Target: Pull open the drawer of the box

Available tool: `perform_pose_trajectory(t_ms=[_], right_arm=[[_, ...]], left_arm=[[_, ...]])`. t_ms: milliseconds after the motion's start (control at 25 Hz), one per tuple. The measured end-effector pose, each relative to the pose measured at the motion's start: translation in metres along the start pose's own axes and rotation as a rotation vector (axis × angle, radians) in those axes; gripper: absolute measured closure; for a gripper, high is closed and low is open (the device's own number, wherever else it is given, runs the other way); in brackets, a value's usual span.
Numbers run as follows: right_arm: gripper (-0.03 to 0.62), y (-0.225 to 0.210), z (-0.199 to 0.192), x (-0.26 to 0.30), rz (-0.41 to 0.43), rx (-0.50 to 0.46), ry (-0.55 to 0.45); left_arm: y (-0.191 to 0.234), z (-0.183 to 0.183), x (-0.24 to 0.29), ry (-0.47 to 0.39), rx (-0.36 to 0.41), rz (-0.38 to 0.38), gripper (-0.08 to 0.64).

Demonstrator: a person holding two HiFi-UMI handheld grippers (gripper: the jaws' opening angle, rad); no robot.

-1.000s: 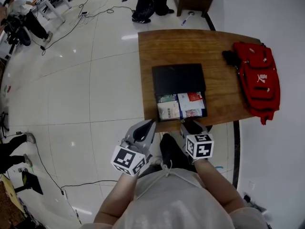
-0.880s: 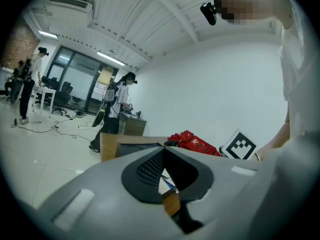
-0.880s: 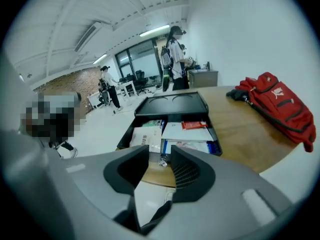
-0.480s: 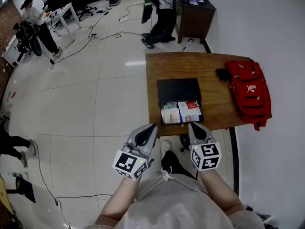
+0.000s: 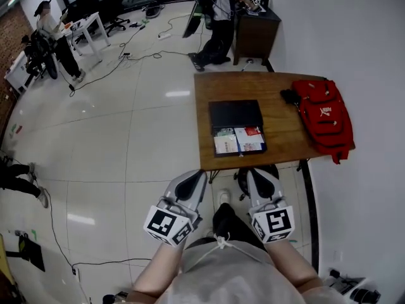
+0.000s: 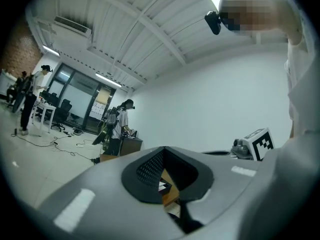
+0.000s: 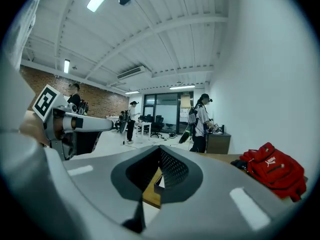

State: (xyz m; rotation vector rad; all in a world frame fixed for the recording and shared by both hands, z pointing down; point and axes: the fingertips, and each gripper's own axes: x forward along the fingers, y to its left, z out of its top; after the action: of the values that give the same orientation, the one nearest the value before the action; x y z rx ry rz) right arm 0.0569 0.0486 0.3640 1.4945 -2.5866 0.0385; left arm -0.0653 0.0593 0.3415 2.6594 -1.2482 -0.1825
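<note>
Both the left gripper (image 5: pixel 193 178) and right gripper (image 5: pixel 255 176) have jaws together on nothing, held well back from the bench (image 5: pixel 281 128). With the drawer (image 5: pixel 239 141) standing out of the box (image 5: pixel 235 113) at the near edge, the pull looks done, so nothing needs holding.

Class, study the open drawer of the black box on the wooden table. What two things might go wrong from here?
1. The drawer stands open with loose papers showing, close to the near edge of the table; a knock might spill them onto the floor.
2. The red backpack seems to overhang the table's right side and might slide off if the table is jolted.
</note>
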Motion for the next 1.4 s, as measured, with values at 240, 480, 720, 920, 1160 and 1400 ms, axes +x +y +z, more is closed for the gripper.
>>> perform_pose_trajectory(t_ms=[240, 480, 720, 920, 1160, 1400], right_arm=[[0.584, -0.002, -0.008, -0.024, -0.005, -0.007, 0.015], [0.584, -0.016, -0.005, -0.032, 0.033, -0.036, 0.008], [0.586, -0.026, 0.000, -0.046, 0.085, -0.043, 0.001], [0.586, -0.033, -0.003, -0.053, 0.097, -0.039, 0.006], [0.586, -0.038, -0.006, -0.056, 0.106, -0.009, 0.004], [0.586, -0.045, -0.009, -0.057, 0.104, -0.007, 0.009]], left_arm=[[-0.019, -0.014, -0.009, 0.026, -0.001, 0.019, 0.557], [-0.025, -0.002, 0.001, -0.003, 0.035, 0.078, 0.557], [-0.050, -0.007, 0.009, -0.002, 0.067, 0.090, 0.557], [-0.062, -0.012, 0.010, 0.002, 0.064, 0.114, 0.556], [-0.071, -0.018, 0.012, 0.010, 0.064, 0.127, 0.557], [-0.075, -0.020, 0.016, 0.013, 0.065, 0.123, 0.557]])
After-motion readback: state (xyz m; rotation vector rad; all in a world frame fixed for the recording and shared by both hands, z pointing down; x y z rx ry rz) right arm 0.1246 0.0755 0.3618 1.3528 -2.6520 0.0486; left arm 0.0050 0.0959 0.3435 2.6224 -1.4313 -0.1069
